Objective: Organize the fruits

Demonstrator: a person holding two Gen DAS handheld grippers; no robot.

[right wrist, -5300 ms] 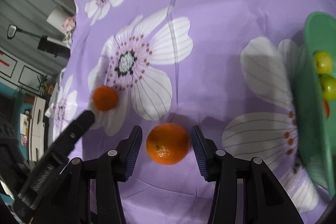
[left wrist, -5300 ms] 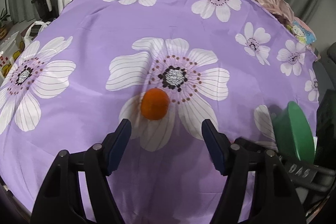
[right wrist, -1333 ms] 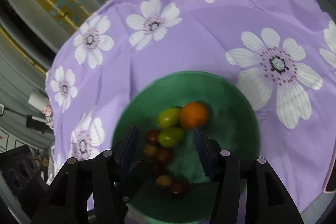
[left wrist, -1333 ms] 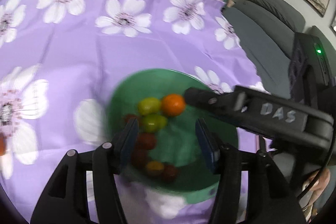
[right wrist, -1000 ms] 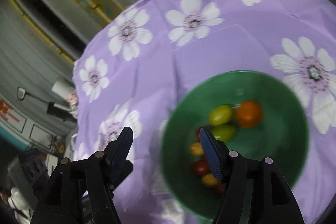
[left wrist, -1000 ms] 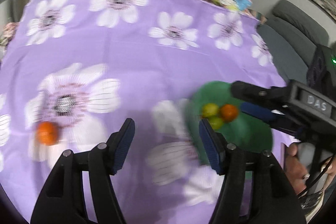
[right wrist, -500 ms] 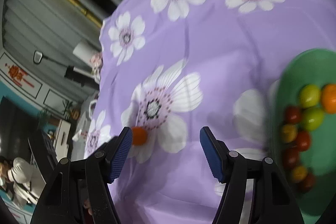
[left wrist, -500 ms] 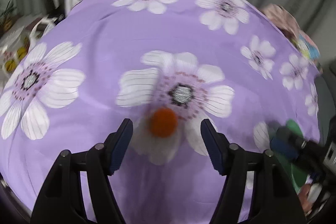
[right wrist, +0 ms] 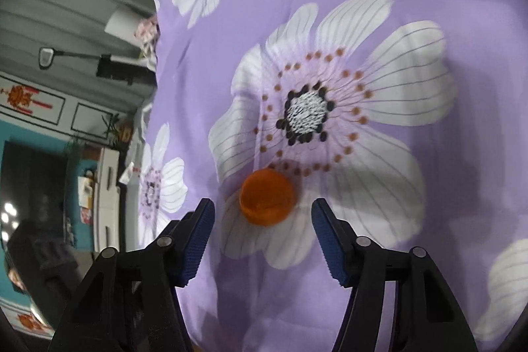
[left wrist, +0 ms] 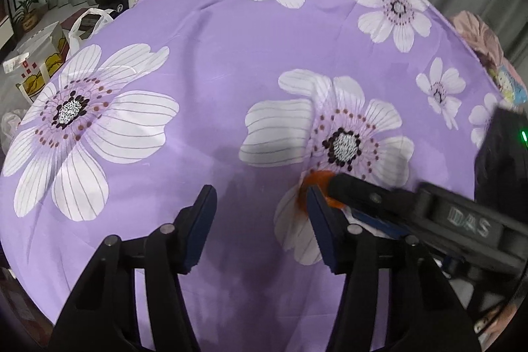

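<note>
A small orange mandarin (right wrist: pixel 267 202) lies on the purple flowered cloth, on a white petal just below a flower's dark centre. My right gripper (right wrist: pixel 262 228) is open, its fingertips just short of the mandarin, one on each side. In the left wrist view the mandarin (left wrist: pixel 312 183) is mostly hidden behind the right gripper's black finger (left wrist: pixel 379 197), which reaches in from the right. My left gripper (left wrist: pixel 260 221) is open and empty, a little left of the fruit.
The purple cloth (left wrist: pixel 214 55) covers the whole table and drops off at its edges. Beyond the far left edge are boxes and bags (left wrist: pixel 43 55). A black device with a green light (left wrist: pixel 505 147) is at the right. The green bowl is out of view.
Both grippers have swung away from the green bowl of fruit back to the lone mandarin. The right gripper has closed in on it and now crosses the left wrist view.
</note>
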